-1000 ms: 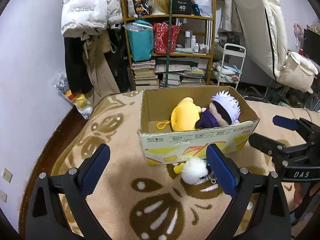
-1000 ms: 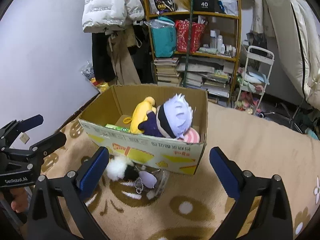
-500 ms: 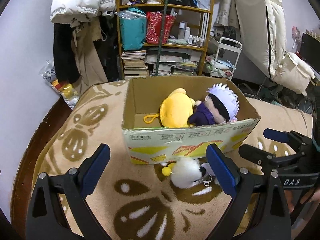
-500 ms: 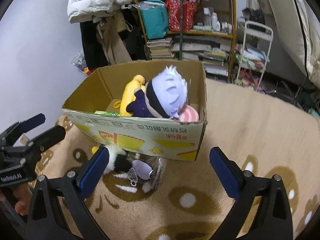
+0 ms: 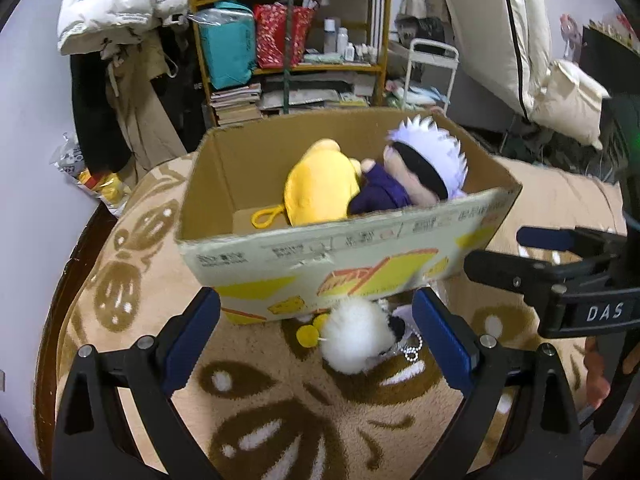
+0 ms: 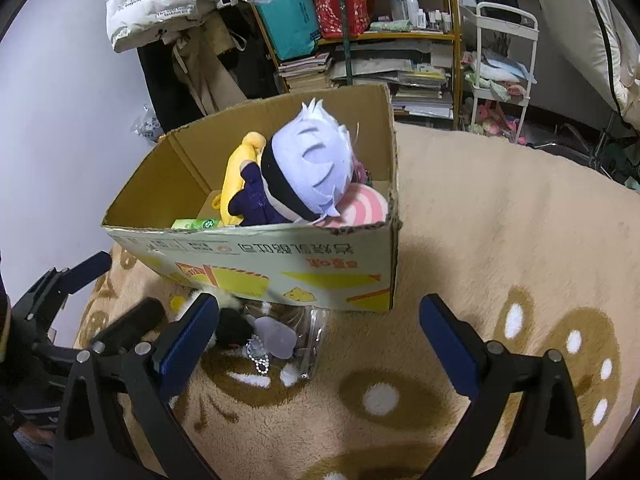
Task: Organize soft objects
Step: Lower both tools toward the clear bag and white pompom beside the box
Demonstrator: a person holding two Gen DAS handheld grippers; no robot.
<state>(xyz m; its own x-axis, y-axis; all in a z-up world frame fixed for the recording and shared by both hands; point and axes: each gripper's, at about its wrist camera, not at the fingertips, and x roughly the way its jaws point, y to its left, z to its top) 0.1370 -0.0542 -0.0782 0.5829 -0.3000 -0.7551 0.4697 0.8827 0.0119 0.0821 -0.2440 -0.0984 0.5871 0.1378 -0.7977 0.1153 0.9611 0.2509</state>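
A cardboard box (image 5: 216, 184) (image 6: 340, 264) stands on the tan carpet. Inside lie a yellow plush (image 5: 320, 188) (image 6: 236, 172) and a white-haired doll in purple (image 5: 420, 168) (image 6: 308, 164), with a pink striped item (image 6: 364, 208) beside them. A fluffy white keychain plush (image 5: 352, 336) in a clear pouch (image 6: 308, 340) lies on the carpet against the box front. My left gripper (image 5: 316, 340) is open, its fingers either side of the white plush and just short of it. My right gripper (image 6: 320, 340) is open over the carpet, the pouch near its left finger.
A wooden shelf (image 5: 296, 32) with books, bags and bottles stands behind the box. Coats (image 5: 116, 8) hang at the left, a white cart (image 5: 430, 72) and cushions (image 5: 560, 92) at the right. Patterned carpet (image 6: 500, 220) spreads to the right of the box.
Both grippers have moved forward and lower toward the box front; the box and white plush loom larger. Both stay open and nothing has been grasped.
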